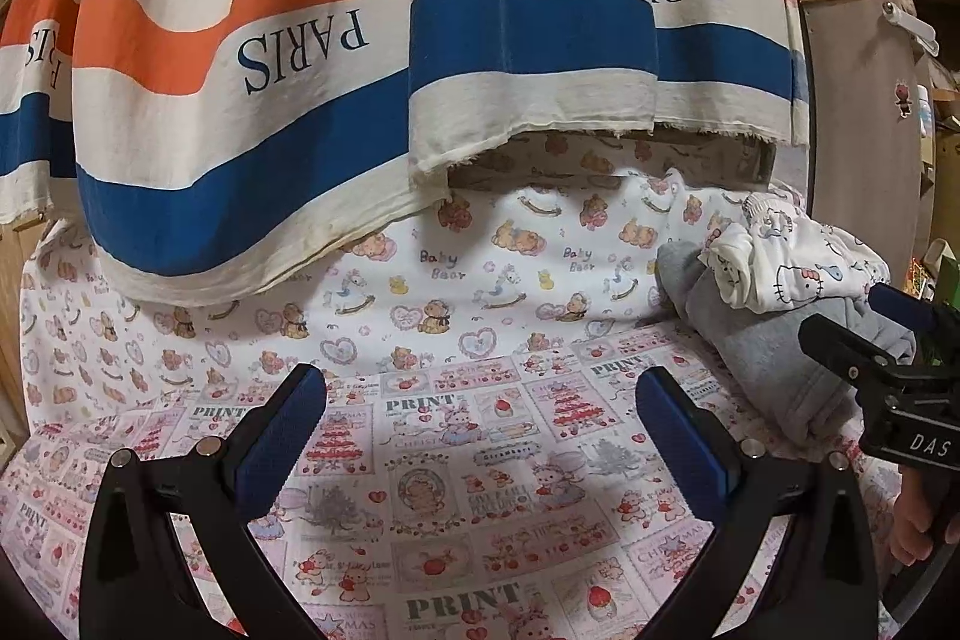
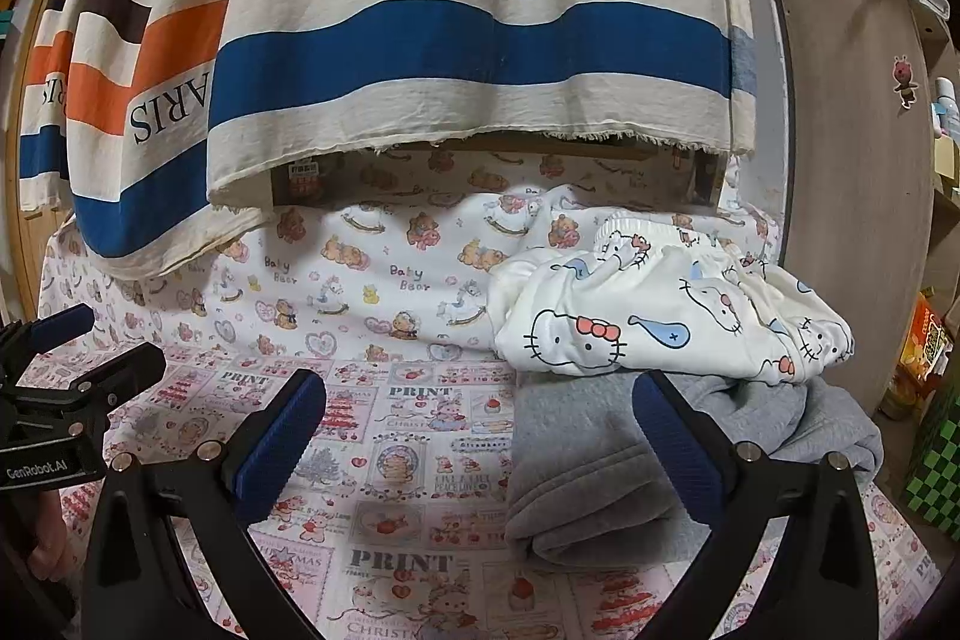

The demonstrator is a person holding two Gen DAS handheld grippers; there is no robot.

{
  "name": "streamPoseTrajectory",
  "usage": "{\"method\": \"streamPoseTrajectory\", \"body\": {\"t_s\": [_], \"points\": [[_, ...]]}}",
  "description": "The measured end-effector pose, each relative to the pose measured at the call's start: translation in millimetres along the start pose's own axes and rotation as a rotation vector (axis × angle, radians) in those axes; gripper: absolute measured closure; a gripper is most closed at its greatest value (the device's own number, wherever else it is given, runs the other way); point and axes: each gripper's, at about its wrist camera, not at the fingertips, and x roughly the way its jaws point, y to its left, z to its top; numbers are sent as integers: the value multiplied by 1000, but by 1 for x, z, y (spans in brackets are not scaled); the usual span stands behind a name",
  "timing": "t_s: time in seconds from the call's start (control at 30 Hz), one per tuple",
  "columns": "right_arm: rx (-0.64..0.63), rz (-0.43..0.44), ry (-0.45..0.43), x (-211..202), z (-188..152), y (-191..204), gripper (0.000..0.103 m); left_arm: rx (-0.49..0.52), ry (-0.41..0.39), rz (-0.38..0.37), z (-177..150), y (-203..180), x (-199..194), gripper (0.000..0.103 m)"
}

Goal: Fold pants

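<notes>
We hold both grippers spread wide and empty above the printed sheet (image 2: 420, 460) — the left gripper (image 1: 480, 436) over bare cloth, the right gripper (image 2: 480, 436) facing the clothes. The white cat-print pants (image 2: 660, 322) lie bunched on the far right, resting partly on a grey garment (image 2: 576, 472) that looks roughly folded. This fits either a pile waiting to be folded or one folded piece set aside with the white pair next — we cannot tell which. Any grasp here calls for finding the waistband (image 2: 636, 226) amid the bunching.
</notes>
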Motion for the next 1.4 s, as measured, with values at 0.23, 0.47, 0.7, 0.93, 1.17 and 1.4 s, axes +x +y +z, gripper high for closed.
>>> {"method": "streamPoseTrajectory", "body": {"t_s": [0.23,0.47,0.7,0.93,1.17,1.4], "points": [[-3,1,1,0,0,0,0,-12,16,6,0,2,2,1],[-3,1,1,0,0,0,0,-10,16,7,0,2,3,1],[-2,-2,0,0,0,0,0,-12,17,7,0,3,3,1],[-2,-3,2,-1,0,1,0,-11,17,9,0,3,3,1],[-1,-3,2,-1,0,1,0,-10,17,7,0,2,3,1],[-2,-2,5,-1,0,1,0,2,10,-9,-1,2,2,1]]}}
